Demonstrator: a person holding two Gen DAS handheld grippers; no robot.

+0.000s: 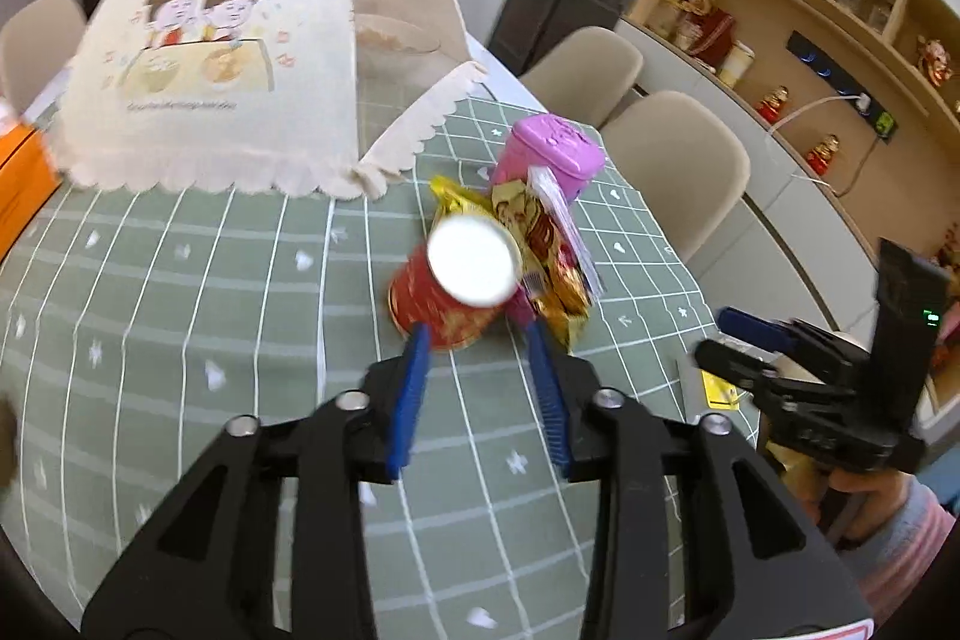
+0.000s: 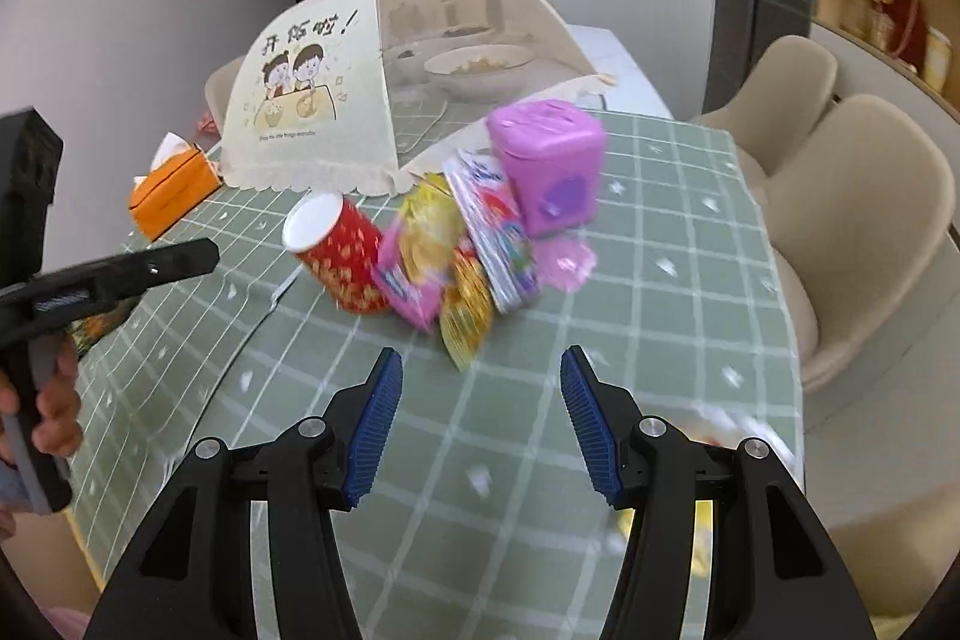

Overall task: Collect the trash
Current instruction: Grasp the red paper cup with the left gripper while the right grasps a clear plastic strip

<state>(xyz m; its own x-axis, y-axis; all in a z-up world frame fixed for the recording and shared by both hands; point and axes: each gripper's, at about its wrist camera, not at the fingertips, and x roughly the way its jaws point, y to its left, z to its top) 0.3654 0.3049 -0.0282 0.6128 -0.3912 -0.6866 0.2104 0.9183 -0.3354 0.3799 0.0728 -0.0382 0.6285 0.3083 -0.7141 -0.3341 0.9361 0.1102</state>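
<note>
A red paper cup (image 1: 456, 292) (image 2: 342, 250) lies on its side on the green checked tablecloth (image 1: 180, 310), its white mouth tilted up. Crumpled yellow and gold snack wrappers (image 1: 540, 244) (image 2: 432, 232), a pink packet (image 2: 408, 286) and a colourful pack (image 2: 498, 232) are heaped against it. Behind the heap stands a pink lidded mini bin (image 1: 549, 154) (image 2: 549, 166). My left gripper (image 1: 478, 334) is open just short of the cup's base, with nothing between its pads. My right gripper (image 2: 481, 357) is wide open and empty, a little in front of the gold wrapper's tip. The picture is motion-blurred.
A cream mesh food cover (image 1: 210, 58) (image 2: 312, 100) with a cartoon print stands over dishes at the back. An orange tissue box (image 2: 174, 193) sits at the left. Beige chairs (image 1: 678, 148) (image 2: 858, 220) line the table's right edge, with a shelf unit (image 1: 810, 10) beyond them.
</note>
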